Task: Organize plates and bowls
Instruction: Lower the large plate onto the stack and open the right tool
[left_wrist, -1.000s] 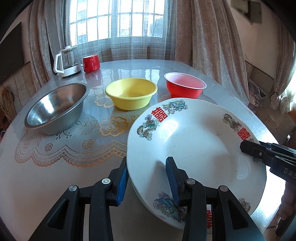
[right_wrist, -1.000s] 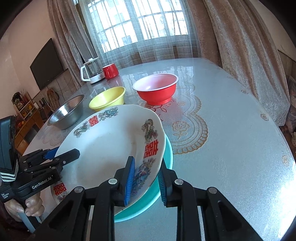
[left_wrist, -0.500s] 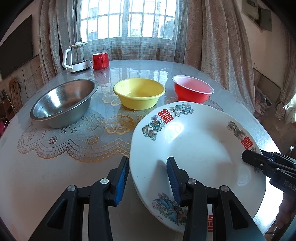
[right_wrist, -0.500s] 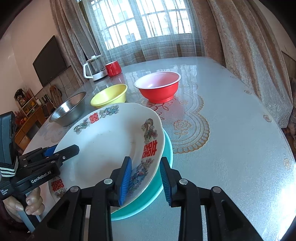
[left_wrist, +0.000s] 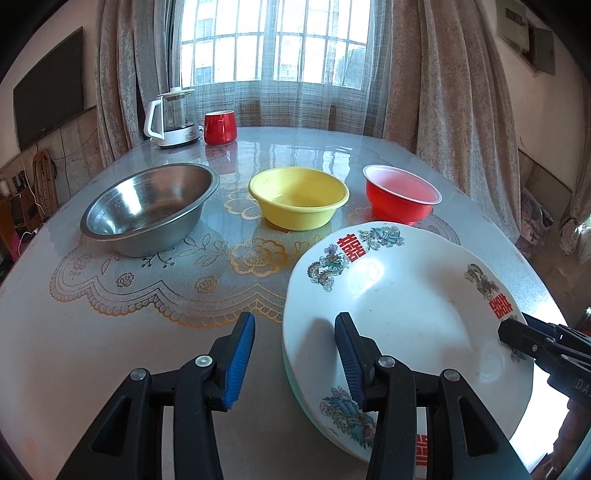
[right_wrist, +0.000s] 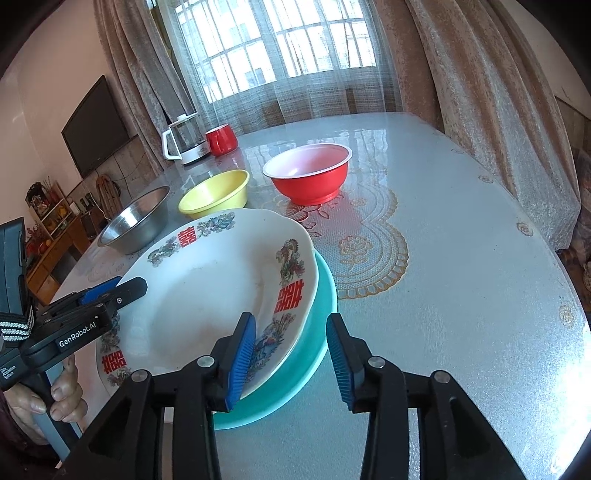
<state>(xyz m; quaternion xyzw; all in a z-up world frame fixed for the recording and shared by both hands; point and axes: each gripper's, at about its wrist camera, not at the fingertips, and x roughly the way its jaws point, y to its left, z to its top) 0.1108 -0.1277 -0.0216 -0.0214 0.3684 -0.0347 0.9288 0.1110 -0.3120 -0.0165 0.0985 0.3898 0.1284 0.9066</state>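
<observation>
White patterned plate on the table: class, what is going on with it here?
A person holds a gripper at each side of the white patterned plate, which sits on a teal plate. The left gripper and right gripper have just been opening; both straddle the rim without pressing it. A steel bowl, yellow bowl and red bowl wait beyond.
</observation>
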